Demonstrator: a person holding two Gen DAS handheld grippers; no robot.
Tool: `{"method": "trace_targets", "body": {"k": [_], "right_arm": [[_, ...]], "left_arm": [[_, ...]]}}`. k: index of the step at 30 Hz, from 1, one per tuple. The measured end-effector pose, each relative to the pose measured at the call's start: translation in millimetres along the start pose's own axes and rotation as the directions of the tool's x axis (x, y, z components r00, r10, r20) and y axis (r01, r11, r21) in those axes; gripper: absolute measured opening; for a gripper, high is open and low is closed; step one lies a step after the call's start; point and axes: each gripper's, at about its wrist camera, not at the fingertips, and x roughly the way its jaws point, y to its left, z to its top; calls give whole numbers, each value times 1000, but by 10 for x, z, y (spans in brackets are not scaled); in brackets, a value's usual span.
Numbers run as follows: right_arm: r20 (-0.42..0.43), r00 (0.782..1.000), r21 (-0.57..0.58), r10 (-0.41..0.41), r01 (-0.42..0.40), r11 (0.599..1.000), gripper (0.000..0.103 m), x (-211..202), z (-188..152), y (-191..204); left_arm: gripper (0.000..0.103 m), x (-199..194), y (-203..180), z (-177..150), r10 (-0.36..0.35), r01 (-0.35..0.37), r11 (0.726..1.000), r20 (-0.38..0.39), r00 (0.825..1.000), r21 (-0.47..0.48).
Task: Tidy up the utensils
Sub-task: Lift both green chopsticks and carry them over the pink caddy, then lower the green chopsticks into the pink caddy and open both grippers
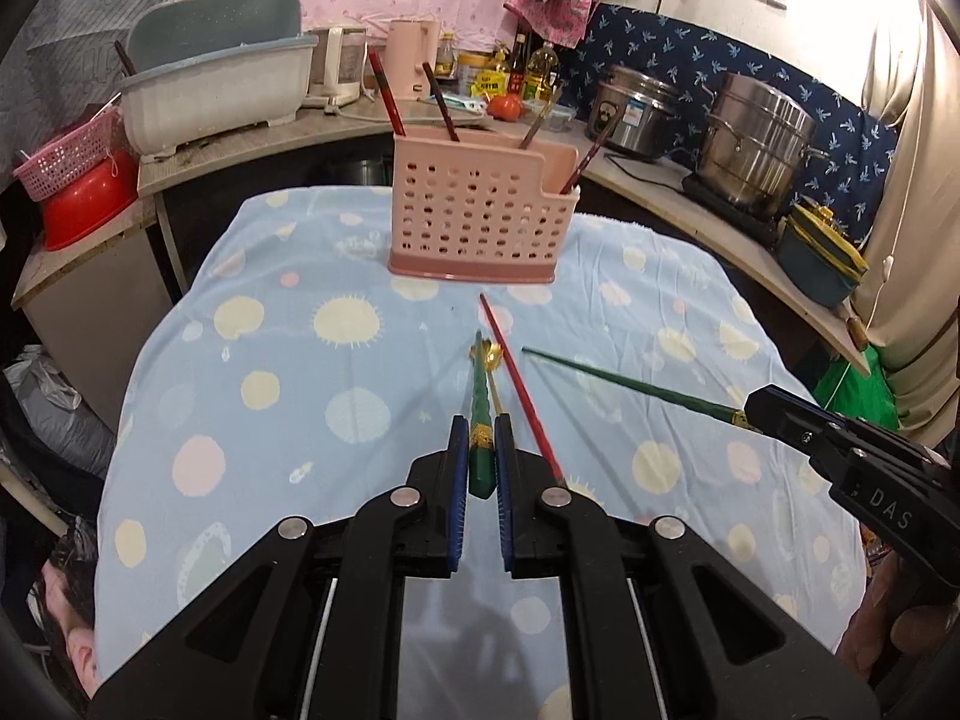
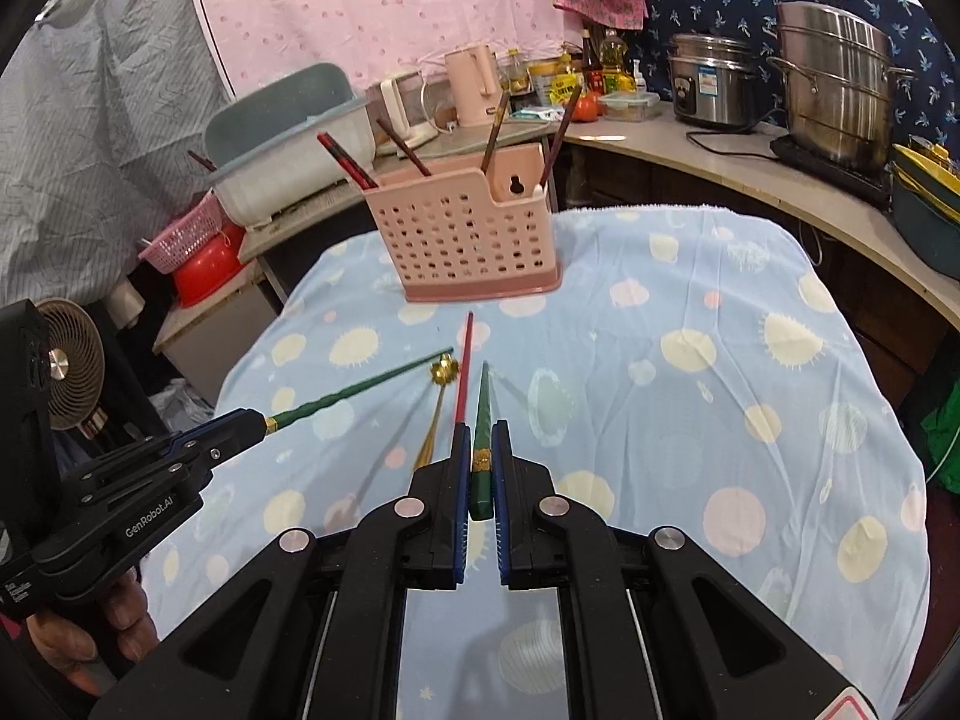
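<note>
**Two green chopsticks held, holder ahead**

At bottom centre of each view, the left gripper (image 1: pixel 482 456) and right gripper (image 2: pixel 480 462) each pinched a green chopstick (image 1: pixel 480 420) (image 2: pixel 482 420) by its thick end, tips forward, probably for dropping in. Mid-frame on the cloth (image 1: pixel 270 360) lay a red chopstick (image 1: pixel 519 384) and gold spoon (image 1: pixel 487 354). Beyond stood the pink holder (image 1: pixel 474 228).
</note>
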Motion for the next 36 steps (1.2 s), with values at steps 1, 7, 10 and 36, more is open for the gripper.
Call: {"method": "trace_targets", "body": {"k": [1,7,10,36], "right_arm": [[8,1000,0,2,-2,1000,7,-22,35,7],[71,997,-19,9,-7,1000,6,-145,326,61],[93,995,-22,19,-17,1000,6,-178,454,73],[272,958,-14,95,-94,995,6,-12,2013,159]], "left_arm": [[8,-24,2,45,-4,4,1000,7,1000,0],[8,-118,17,311,1,-1,1000,57,998,1],[8,-167,21,466,1,-2,1000,89,996,8],[7,-219,-66,1992,-1,-24,997,312,950,75]]}}
